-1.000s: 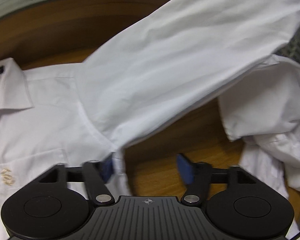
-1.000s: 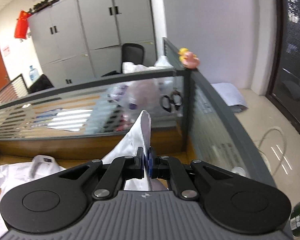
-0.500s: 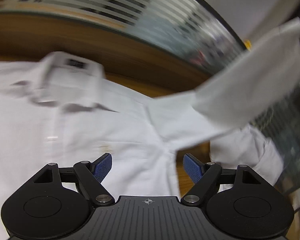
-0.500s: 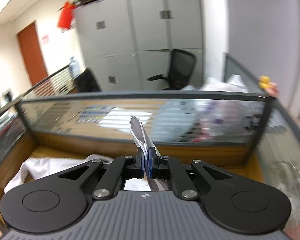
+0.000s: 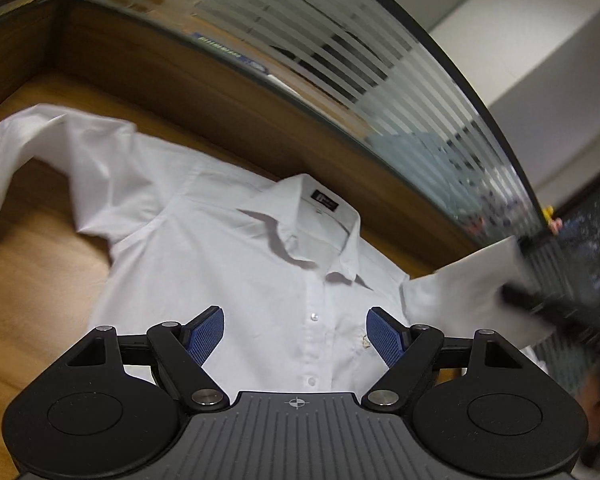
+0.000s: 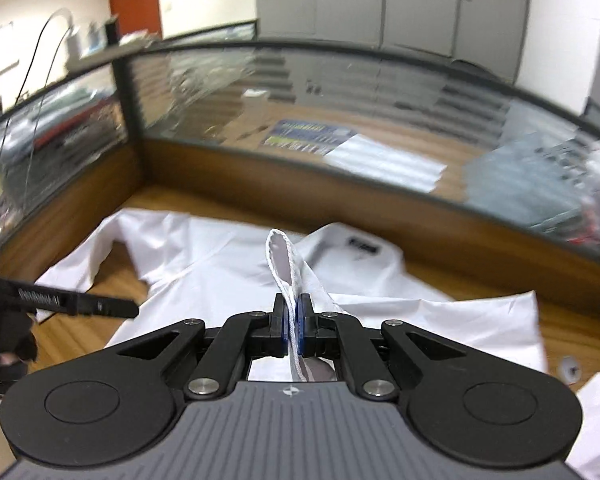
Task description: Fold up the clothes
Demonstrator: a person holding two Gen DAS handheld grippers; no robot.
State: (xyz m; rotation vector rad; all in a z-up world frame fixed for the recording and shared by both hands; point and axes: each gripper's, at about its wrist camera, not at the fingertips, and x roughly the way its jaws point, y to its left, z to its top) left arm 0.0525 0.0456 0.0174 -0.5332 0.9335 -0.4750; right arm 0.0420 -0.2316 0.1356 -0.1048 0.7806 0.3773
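Shirt sleeve (image 6: pixel 286 268) cloth is pinched between the closed pads of the right gripper (image 6: pixel 291 322), and its cuff edge stands up above the jaws. The left gripper (image 5: pixel 296 334) has its blue pads wide apart with nothing between them; it hangs over the front of the white shirt (image 5: pixel 228 264). This shirt lies flat and face up on the wooden desk (image 5: pixel 32 280), collar (image 5: pixel 312 216) toward the glass partition (image 5: pixel 340 64). The other sleeve (image 5: pixel 52 140) is spread out to the far side.
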